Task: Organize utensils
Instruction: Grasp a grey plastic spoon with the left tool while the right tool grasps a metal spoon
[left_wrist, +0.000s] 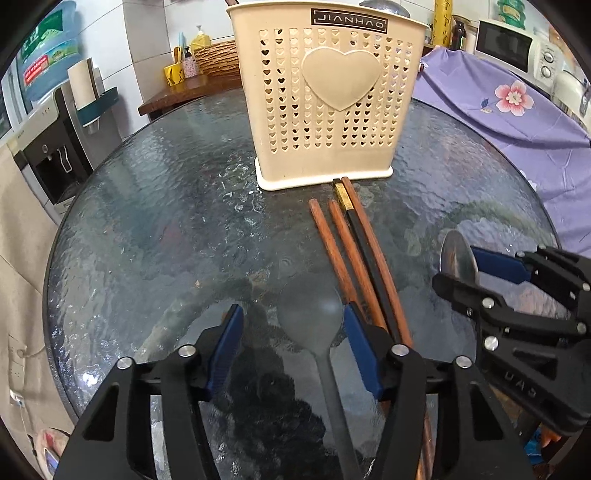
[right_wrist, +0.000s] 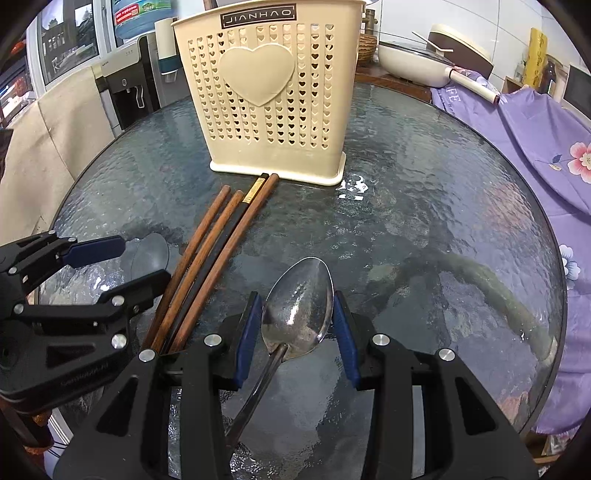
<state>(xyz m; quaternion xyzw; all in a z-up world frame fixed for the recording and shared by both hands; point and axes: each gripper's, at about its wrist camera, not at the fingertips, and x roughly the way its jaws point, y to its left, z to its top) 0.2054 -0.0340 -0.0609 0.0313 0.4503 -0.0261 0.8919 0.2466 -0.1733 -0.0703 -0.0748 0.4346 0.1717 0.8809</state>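
Glass under everything is my worry: on this slick tabletop (left_wrist: 155, 221) a spoon could skate out of a closing grip. My left claw (left_wrist: 293, 325) is spread around the grey spoon (left_wrist: 310, 314); my right claw (right_wrist: 297, 314) is spread around the steel spoon (right_wrist: 299, 306). Its curved bowl may squirt free, or knock the chopsticks (right_wrist: 218, 243) lying beside it, before the holder (right_wrist: 269, 92).

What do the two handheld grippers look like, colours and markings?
Both match. The left gripper and the right gripper are built from matte black plastic linkage arms with triangular cutouts, joined by round silver pivot bolts. Each finger ends in a flat blue pad. Faint embossed lettering marks the black body, too blurred to read. No cables or sleeves show.
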